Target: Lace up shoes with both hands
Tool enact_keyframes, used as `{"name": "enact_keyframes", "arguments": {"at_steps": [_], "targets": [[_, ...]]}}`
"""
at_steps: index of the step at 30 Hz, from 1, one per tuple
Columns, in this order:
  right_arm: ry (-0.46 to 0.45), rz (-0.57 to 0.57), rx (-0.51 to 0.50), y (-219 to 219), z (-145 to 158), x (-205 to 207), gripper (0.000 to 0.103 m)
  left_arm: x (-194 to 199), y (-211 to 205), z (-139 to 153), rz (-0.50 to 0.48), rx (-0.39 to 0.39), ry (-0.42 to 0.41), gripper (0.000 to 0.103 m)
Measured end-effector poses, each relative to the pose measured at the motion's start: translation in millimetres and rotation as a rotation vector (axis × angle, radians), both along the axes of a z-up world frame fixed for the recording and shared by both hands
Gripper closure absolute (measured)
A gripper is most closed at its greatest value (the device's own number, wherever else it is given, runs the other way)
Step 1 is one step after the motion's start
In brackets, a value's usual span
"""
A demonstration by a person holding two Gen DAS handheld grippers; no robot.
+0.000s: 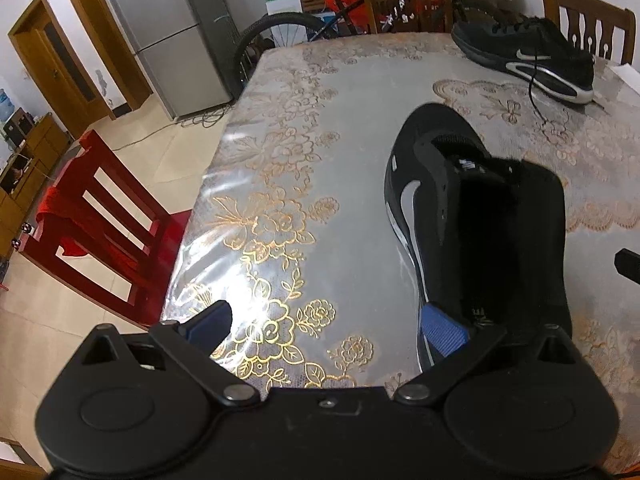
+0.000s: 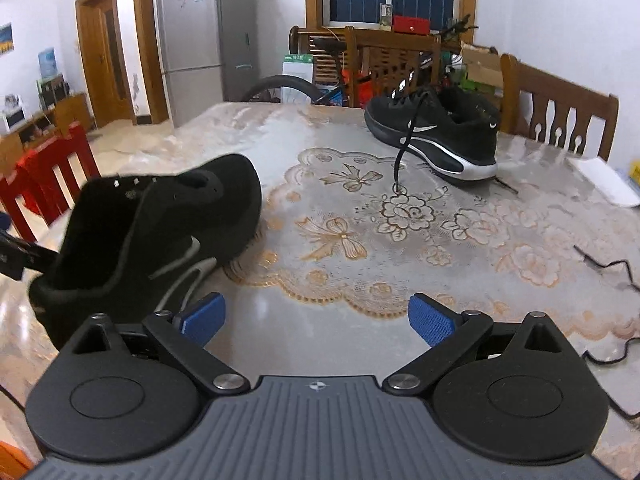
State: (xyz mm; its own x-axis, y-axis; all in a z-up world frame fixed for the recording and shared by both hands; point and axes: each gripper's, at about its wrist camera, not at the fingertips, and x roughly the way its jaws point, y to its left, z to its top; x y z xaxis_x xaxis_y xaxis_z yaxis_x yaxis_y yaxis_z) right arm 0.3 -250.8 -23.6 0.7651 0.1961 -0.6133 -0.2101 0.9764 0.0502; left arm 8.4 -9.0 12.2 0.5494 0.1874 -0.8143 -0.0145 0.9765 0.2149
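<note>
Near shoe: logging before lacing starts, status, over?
Left gripper and right gripper open, empty. Near shoe unlaced, on the table. Loose lace lies right; path clear.

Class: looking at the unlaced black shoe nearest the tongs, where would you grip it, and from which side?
Grip the near shoe at its heel collar, coming from behind the heel. The opening gapes with no laces, so that thin raised rim probably fits between pads; the broad toe would not.

Fridge (image 2: 204, 40), bicycle (image 1: 288, 28) (behind table (image 2: 320, 152))
</note>
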Motion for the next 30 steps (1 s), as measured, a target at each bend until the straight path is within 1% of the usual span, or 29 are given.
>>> {"name": "enact_keyframes", "arguments": {"at_steps": [1,4,8,11,16,19,24,25,28,30], "targets": [[-0.001,0.018,-0.001,-5.0,3.0,-2.4,0.003,0.2,-0.2,2.7,0.002,0.002,-0.006,0.002],[-0.012,0.004,-0.008,-15.4,8.3,-3.3,0.003,0.6,-2.9,10.6,0.007,0.003,-0.026,0.002],[-0.012,-0.058,-0.023,-45.4,9.2,-3.4,0.003,3.3,-11.7,20.8,-0.002,-0.020,-0.043,0.002],[0.001,-0.144,-0.034,-75.5,7.5,-1.7,0.003,4.2,-22.7,27.0,-0.028,-0.040,-0.056,0.002],[0.013,-0.281,-0.101,-127.5,-0.3,-1.2,0.003,7.8,-40.4,21.9,-0.063,-0.032,-0.039,0.002],[0.037,-0.377,-0.142,-164.1,-8.9,1.7,0.003,9.2,-44.2,18.4,-0.064,-0.027,-0.025,0.002],[0.076,-0.576,-0.237,-228.1,-21.5,8.1,0.003,9.4,-42.3,18.0,-0.048,-0.014,-0.022,0.002],[0.089,-0.618,-0.243,-241.6,-24.2,10.0,0.004,9.8,-41.7,18.3,-0.044,-0.012,-0.021,0.002],[0.123,-0.730,-0.228,-280.9,-32.3,12.2,0.010,9.7,-39.1,18.4,-0.033,-0.010,-0.018,0.002],[0.148,-0.790,-0.210,-300.9,-37.5,12.6,0.010,9.3,-38.2,18.9,-0.028,-0.007,-0.014,0.002]]}}
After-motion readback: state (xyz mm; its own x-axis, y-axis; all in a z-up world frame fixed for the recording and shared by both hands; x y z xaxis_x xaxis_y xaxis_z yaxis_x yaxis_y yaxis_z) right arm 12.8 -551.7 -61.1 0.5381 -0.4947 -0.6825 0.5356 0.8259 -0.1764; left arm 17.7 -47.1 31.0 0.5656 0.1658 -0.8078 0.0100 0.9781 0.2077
